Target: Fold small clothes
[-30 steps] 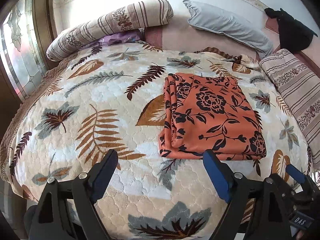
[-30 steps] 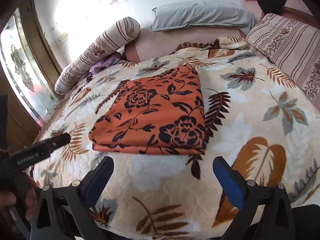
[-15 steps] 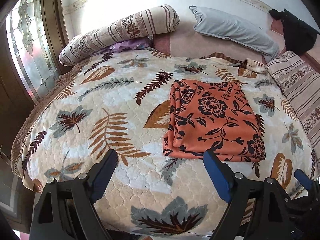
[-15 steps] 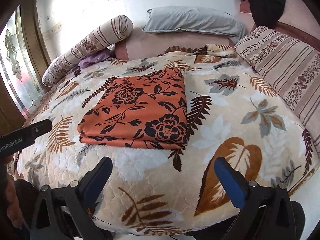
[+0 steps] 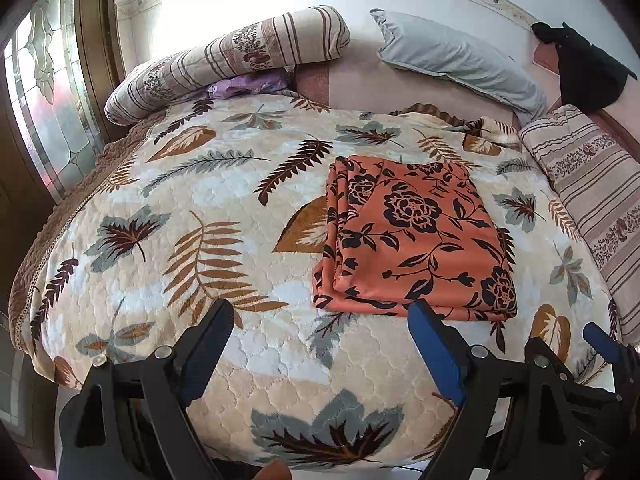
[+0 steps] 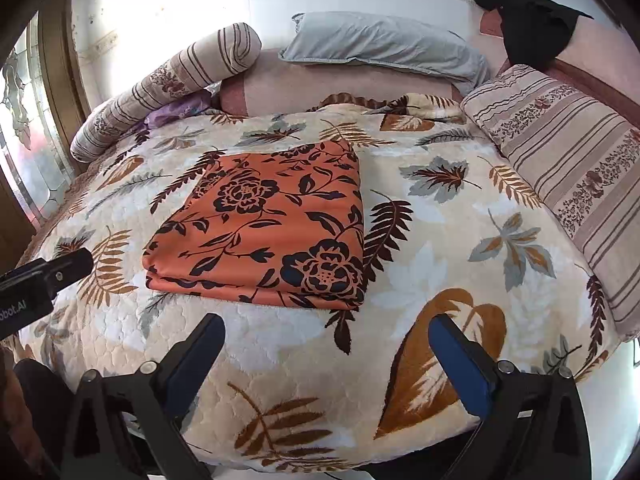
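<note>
Because the cloth (image 5: 412, 240) already lies as a neat stacked rectangle on the bed (image 5: 168, 248), nearer the bed's right edge than its left and well short of the head end, neither tool has anything to hold. The left gripper (image 5: 320, 348) hangs over the foot edge with its jaws spread wide and nothing between them; the right gripper (image 6: 326, 360) does the same, released and empty, just beside it. Both sit back from the cloth, apart from it, which I judge fits a fold that is finished rather than one in hand: the layers show as stepped edges along the cloth's left side, the near edge is a clean doubled line, and no corner sticks out loose. Laying it flat in the open middle of the quilt, clear of the striped bolster (image 5: 228, 56), the grey pillow (image 5: 460, 60) and the striped cushion (image 5: 592, 192) at the margins, keeps the stack from tipping or creasing.

Against the frames from a second ago, both cameras have drawn back and up: the cloth looks smaller and farther, and more of the foot edge and the window side comes into view. The cloth itself has not shifted or changed shape, and the jaws stand as wide as before.
</note>
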### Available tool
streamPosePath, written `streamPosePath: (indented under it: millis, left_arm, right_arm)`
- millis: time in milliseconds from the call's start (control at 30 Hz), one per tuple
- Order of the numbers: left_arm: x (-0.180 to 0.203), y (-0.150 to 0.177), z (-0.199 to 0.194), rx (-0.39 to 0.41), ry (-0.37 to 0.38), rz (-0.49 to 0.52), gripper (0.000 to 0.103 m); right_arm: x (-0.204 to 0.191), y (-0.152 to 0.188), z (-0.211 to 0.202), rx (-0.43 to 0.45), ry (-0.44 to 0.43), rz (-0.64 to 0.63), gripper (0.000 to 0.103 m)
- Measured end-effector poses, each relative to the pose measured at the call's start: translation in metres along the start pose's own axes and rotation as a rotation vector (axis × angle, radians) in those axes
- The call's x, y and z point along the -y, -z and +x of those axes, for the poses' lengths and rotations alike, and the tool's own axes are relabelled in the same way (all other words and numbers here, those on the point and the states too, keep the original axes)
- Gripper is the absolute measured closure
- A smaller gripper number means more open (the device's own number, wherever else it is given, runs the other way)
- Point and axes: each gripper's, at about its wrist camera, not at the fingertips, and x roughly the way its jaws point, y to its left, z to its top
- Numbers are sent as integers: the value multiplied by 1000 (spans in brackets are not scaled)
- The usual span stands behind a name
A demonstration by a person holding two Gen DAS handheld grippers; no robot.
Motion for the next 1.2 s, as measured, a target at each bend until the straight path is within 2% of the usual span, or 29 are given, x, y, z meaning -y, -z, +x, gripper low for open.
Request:
streamPosePath:
  millis: [167,433,633,1200]
  left_arm:
    - [-1,-3,2,8,7,-7,7]
    - [6,-4,6,15,29,7,6]
    - [7,-8,16,-14,30,8,6]
    - [5,-9,16,9,-17,33,6]
  right_arm:
    - [-3,-3,3,-8,5,-5,0]
    - [-1,-4,7,-13,13,-3,0]
    - [5,-6,10,-15,26,0,0]
    - [3,-17,10,-9,61,-4,0]
